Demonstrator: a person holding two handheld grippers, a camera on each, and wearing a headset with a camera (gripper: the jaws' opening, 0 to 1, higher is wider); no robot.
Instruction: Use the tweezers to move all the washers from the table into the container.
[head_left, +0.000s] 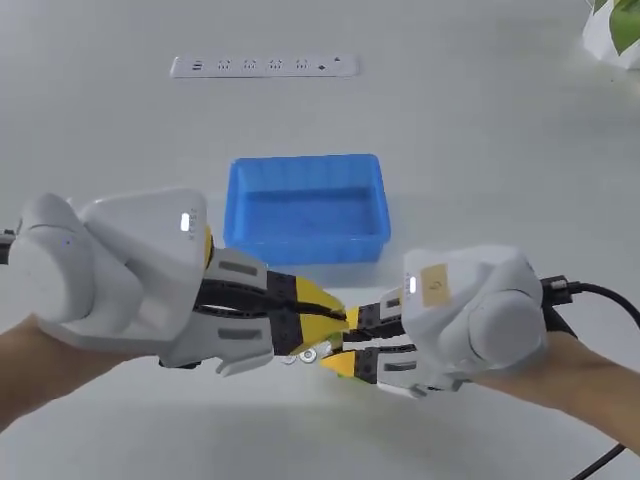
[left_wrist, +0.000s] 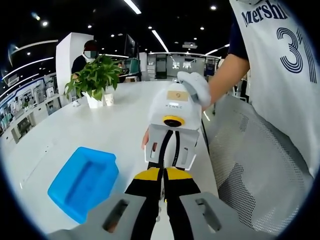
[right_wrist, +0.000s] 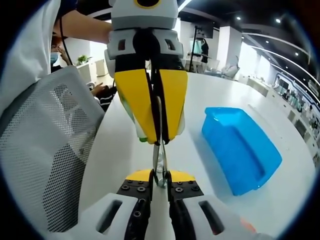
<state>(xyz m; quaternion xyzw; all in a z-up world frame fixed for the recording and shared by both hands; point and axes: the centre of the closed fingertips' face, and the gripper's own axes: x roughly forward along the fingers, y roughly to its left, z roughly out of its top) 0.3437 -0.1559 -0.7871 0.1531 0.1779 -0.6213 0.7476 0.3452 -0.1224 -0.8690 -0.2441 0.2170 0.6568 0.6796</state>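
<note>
My two grippers meet tip to tip low over the white table (head_left: 480, 150). The left gripper (head_left: 335, 322) points right, its yellow fingers (right_wrist: 137, 100) pressed together on thin metal tweezers (right_wrist: 160, 162). Facing it, the right gripper (right_wrist: 160, 176) has its jaws closed on the tweezers' other end. A few small silver washers (head_left: 300, 355) lie on the table just under the fingertips. The blue container (head_left: 305, 205) stands beyond the grippers and looks empty. It lies left of the left gripper (left_wrist: 162, 182) and right of the right one.
A white power strip (head_left: 262, 66) lies at the far side of the table. A potted plant (left_wrist: 95, 80) stands at the far right corner. A grey mesh chair (right_wrist: 45, 150) is at the near edge, by the person's body. Cables trail from the right gripper.
</note>
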